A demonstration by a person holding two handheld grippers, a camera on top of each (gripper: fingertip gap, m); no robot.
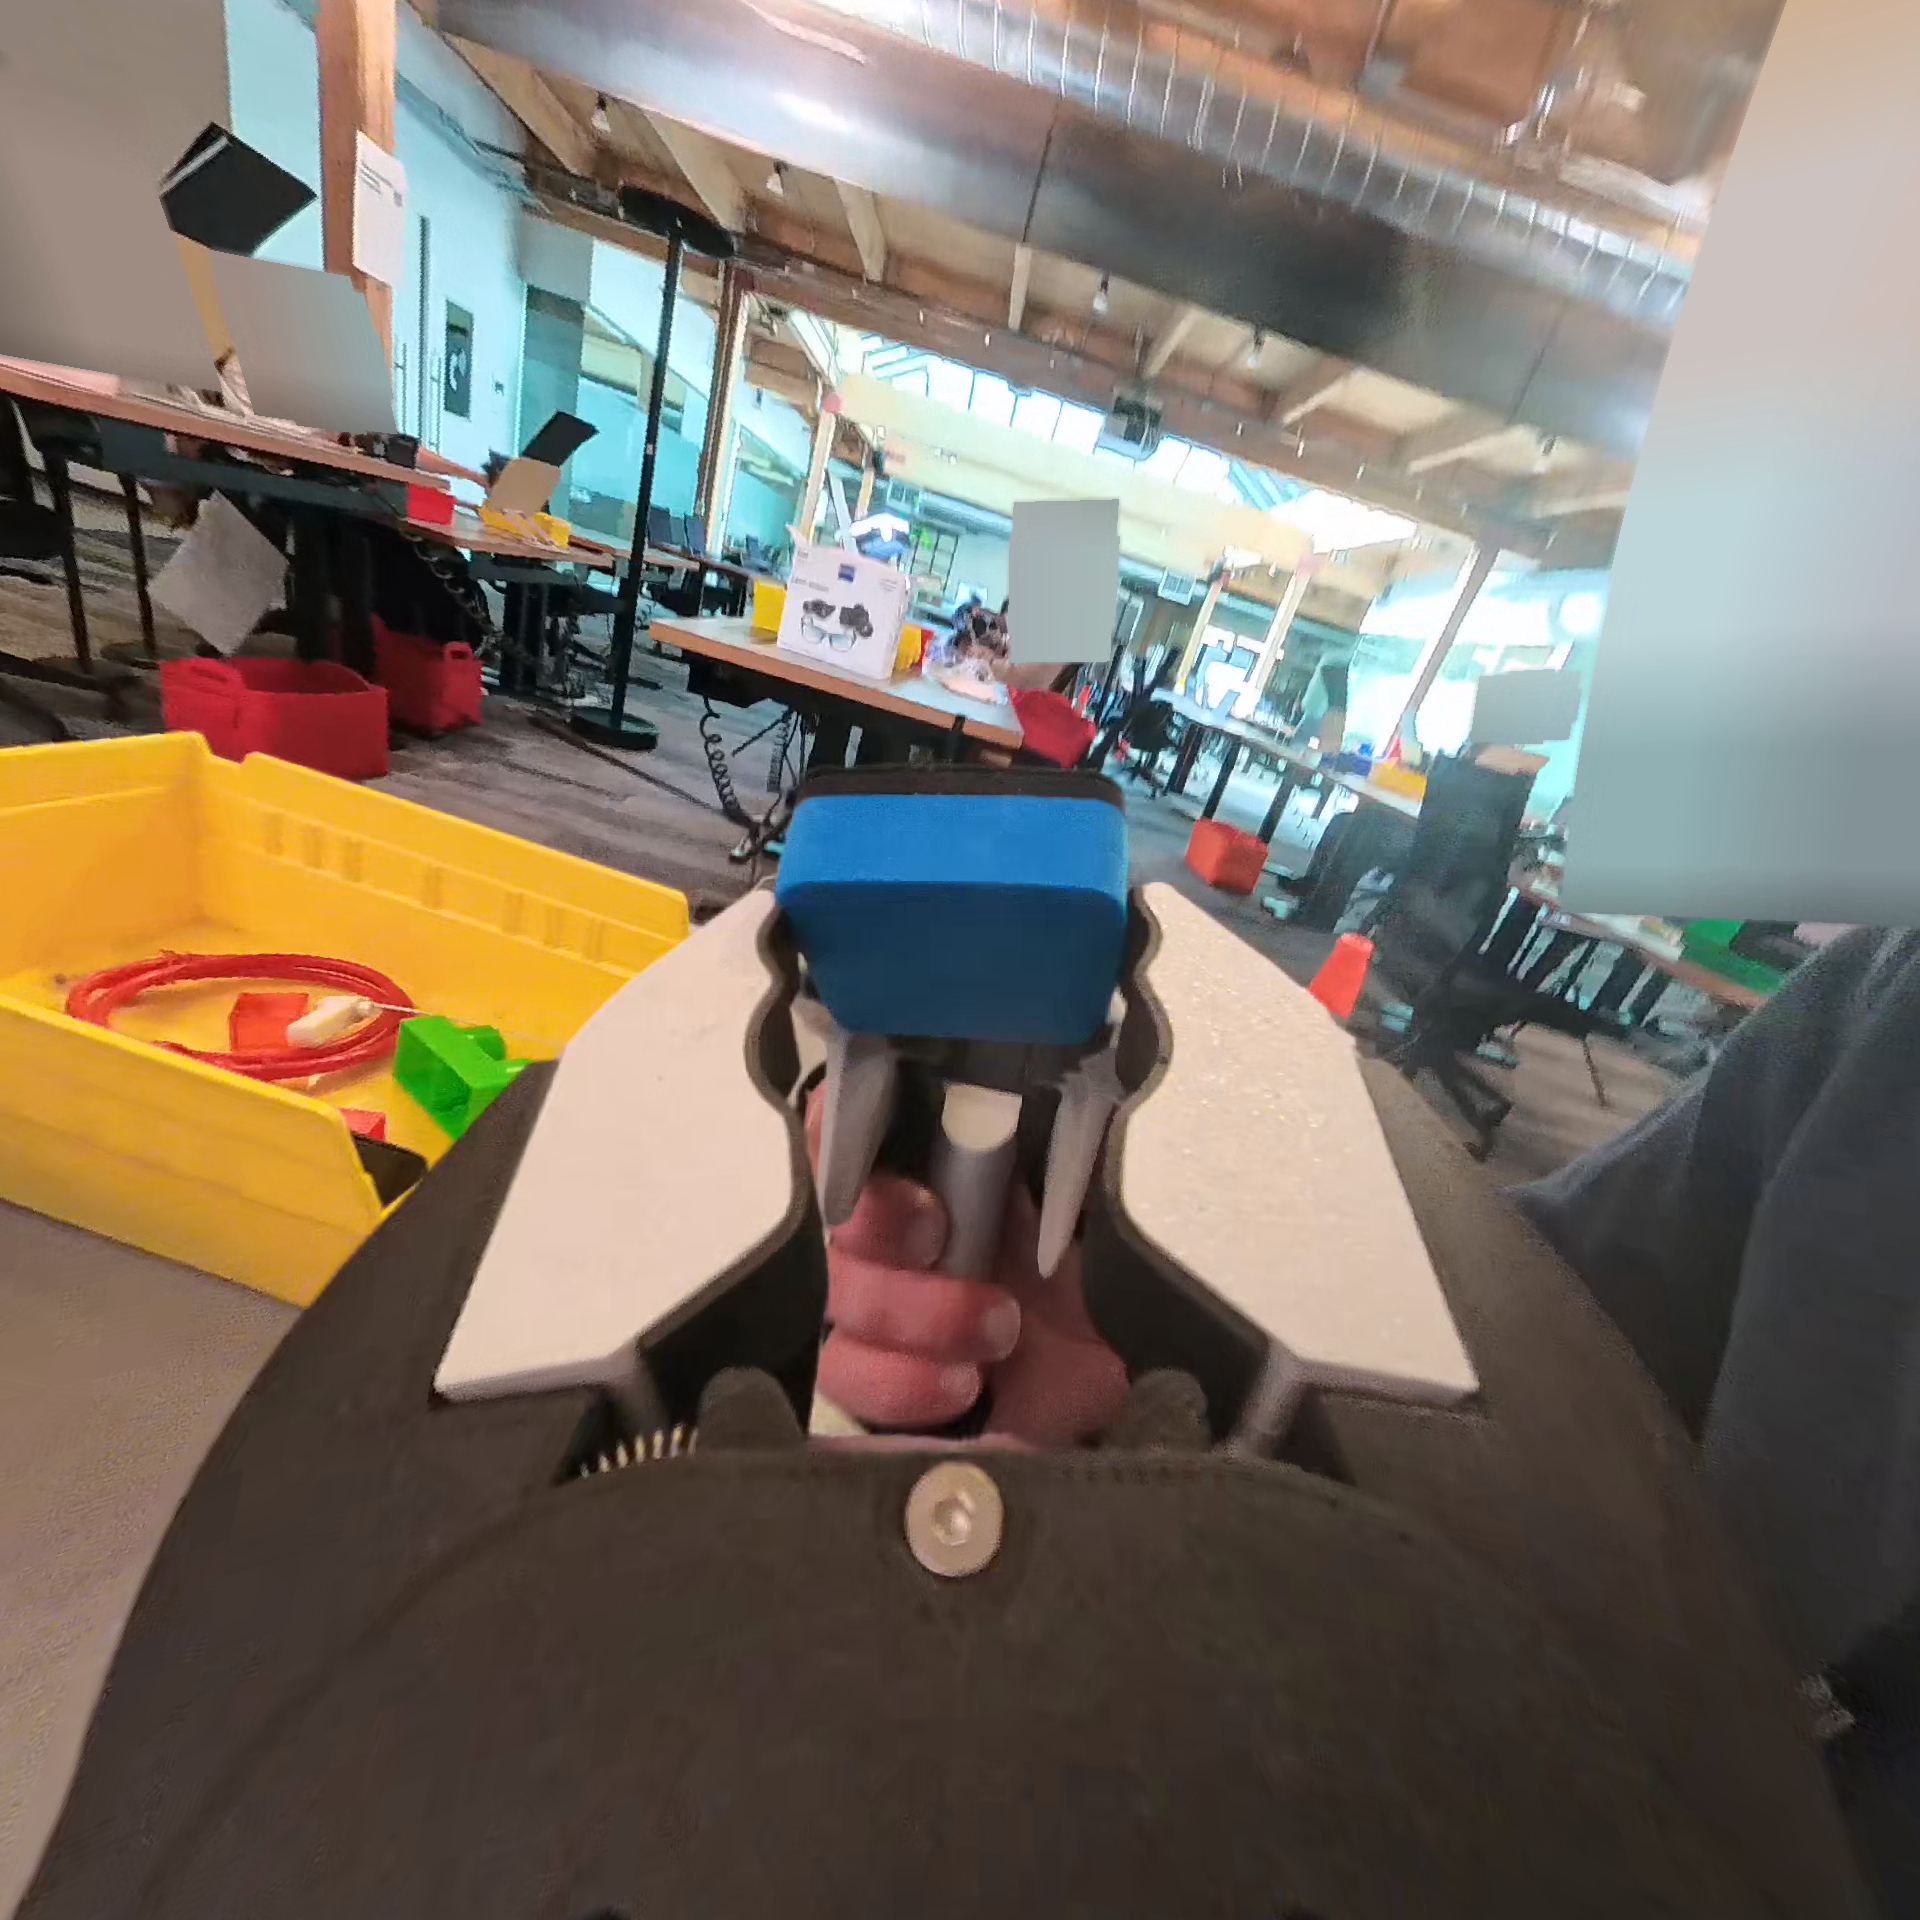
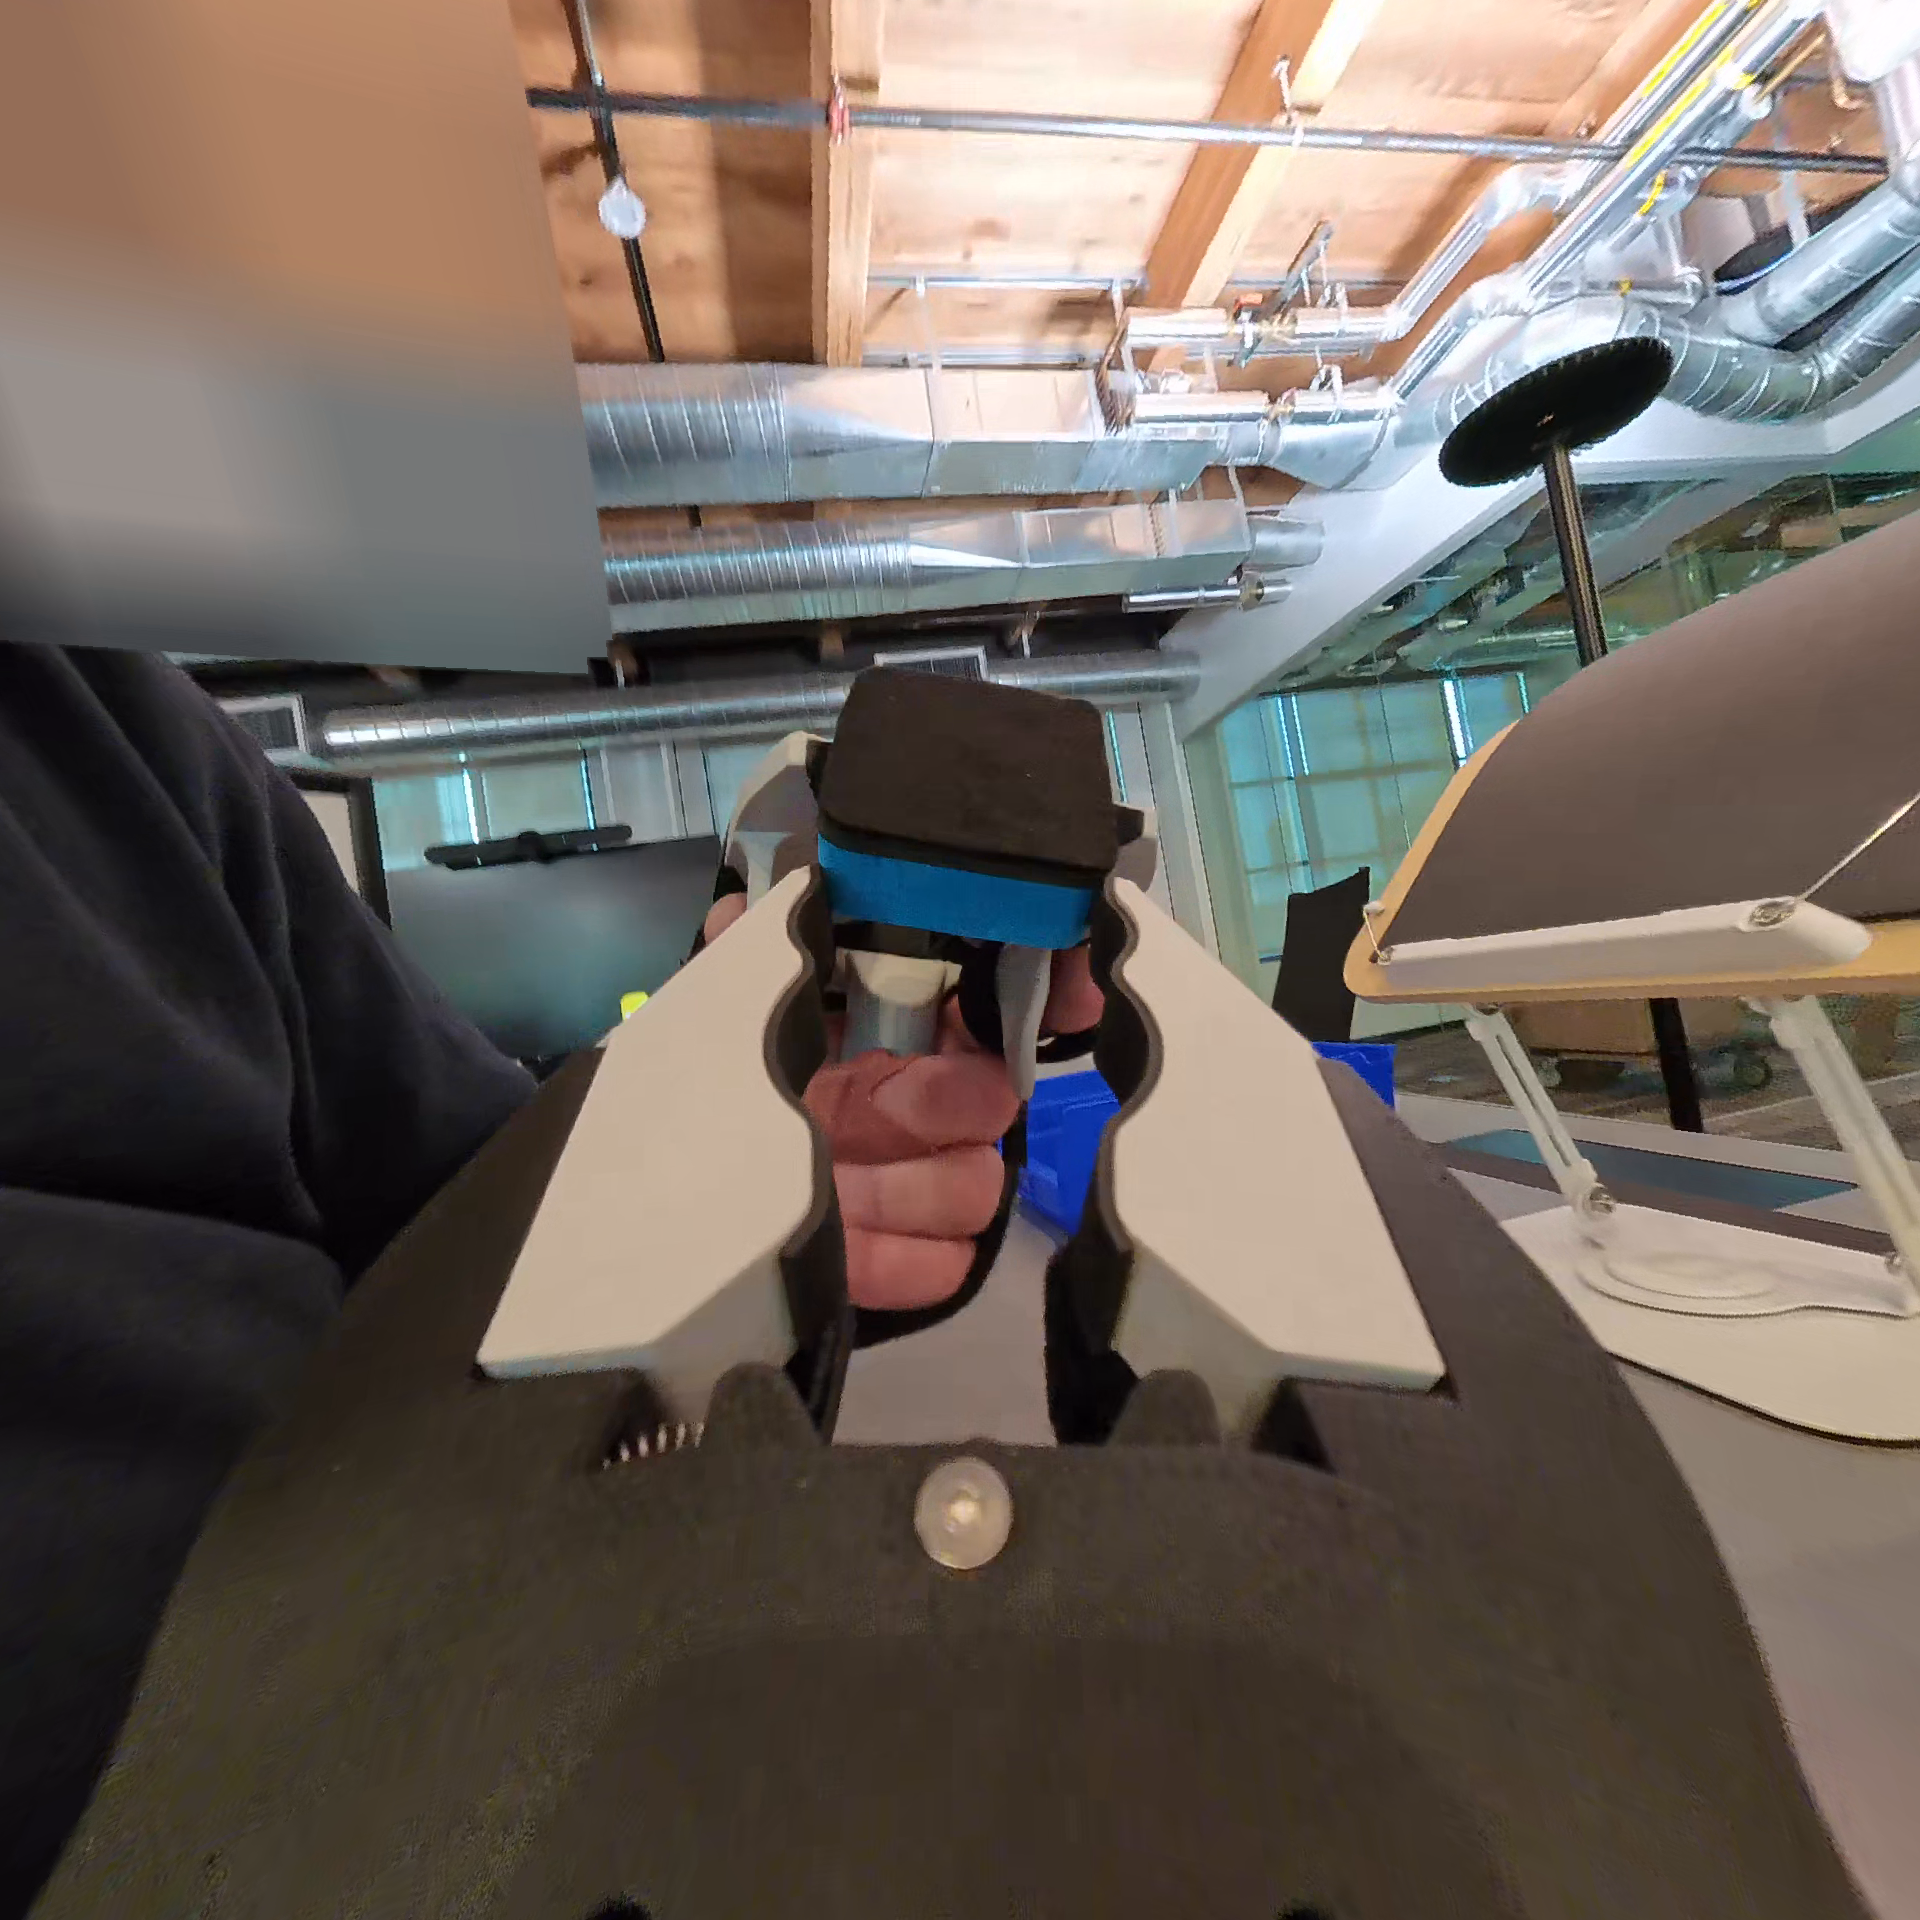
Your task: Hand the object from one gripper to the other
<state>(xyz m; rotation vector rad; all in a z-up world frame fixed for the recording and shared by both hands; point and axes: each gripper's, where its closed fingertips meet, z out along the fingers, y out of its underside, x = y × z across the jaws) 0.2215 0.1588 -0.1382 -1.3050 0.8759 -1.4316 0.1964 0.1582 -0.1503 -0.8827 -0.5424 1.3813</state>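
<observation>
Both clamped on one blue-and-black eraser (image 1: 956,920): left gripper (image 1: 958,971) and right gripper (image 2: 961,914), tips pinching opposite ends.

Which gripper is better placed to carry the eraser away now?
Probably the left gripper: it flanks the blue eraser's sides, while the right gripper's tips only reach its lower edge.

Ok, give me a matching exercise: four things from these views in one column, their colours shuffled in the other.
Things:
1. eraser between the fingers
2. bin
3. coiled cable in the bin
4. plastic piece beside the cable

Colours:
A. green
B. blue and black
C. red
D. yellow

Pairs: 1-B, 2-D, 3-C, 4-A
</observation>
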